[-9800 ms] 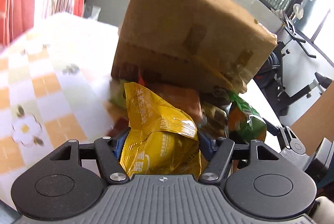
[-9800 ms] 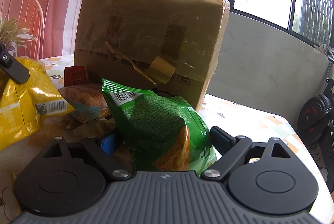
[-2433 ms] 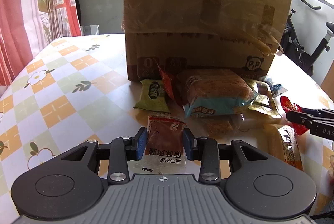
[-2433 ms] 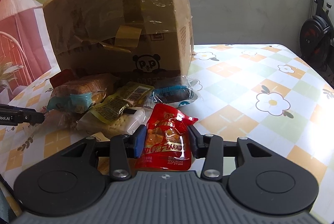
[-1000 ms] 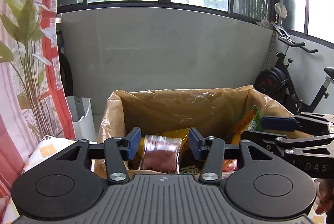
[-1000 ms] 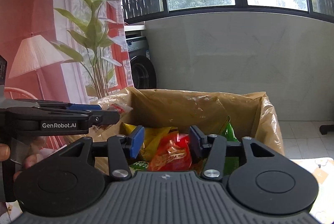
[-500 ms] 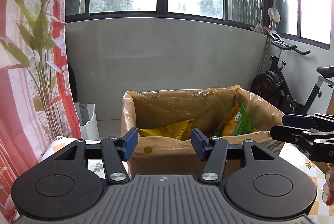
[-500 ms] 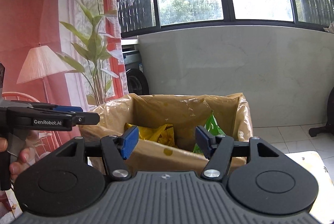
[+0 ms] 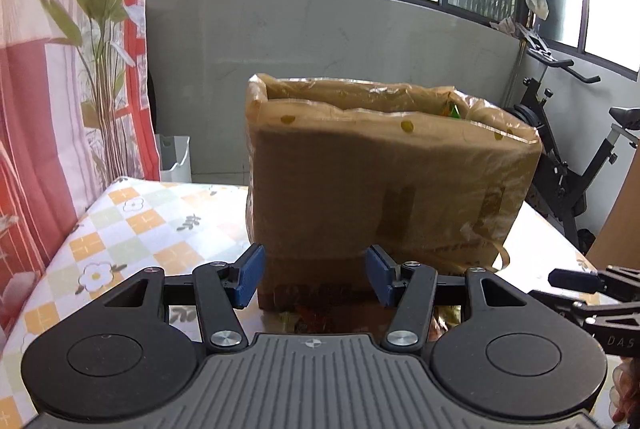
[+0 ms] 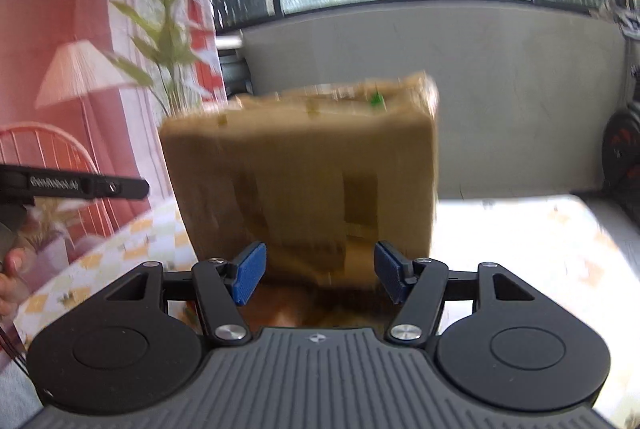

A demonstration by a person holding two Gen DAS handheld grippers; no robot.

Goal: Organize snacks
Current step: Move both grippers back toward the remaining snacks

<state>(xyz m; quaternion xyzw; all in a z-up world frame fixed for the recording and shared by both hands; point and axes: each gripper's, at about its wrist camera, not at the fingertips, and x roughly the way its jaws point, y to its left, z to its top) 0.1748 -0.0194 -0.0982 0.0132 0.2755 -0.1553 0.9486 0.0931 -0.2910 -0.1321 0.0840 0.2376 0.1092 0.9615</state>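
A tall cardboard box (image 9: 384, 189) lined with clear plastic stands on the table, its top open, with a green packet (image 9: 454, 110) peeking over the rim. My left gripper (image 9: 315, 279) is open and empty, a little short of the box's lower front. Dim snack packets (image 9: 316, 313) lie at the foot of the box. In the right wrist view the box (image 10: 304, 173) is blurred, and my right gripper (image 10: 319, 275) is open with nothing between its blue pads. Each gripper shows at the edge of the other's view: the right gripper (image 9: 592, 289) and the left gripper (image 10: 80, 185).
The table carries a checked flower-print cloth (image 9: 132, 229). A red curtain and a plant (image 9: 100, 49) stand to the left, with a white bin (image 9: 174, 157) behind the table. An exercise bike (image 9: 568, 165) stands to the right. A red wire chair (image 10: 48, 157) is at the left.
A second ago both grippers hung over the open box with a packet dropping between the fingers. Both have since drawn back and sunk, empty, and now face the box's side.
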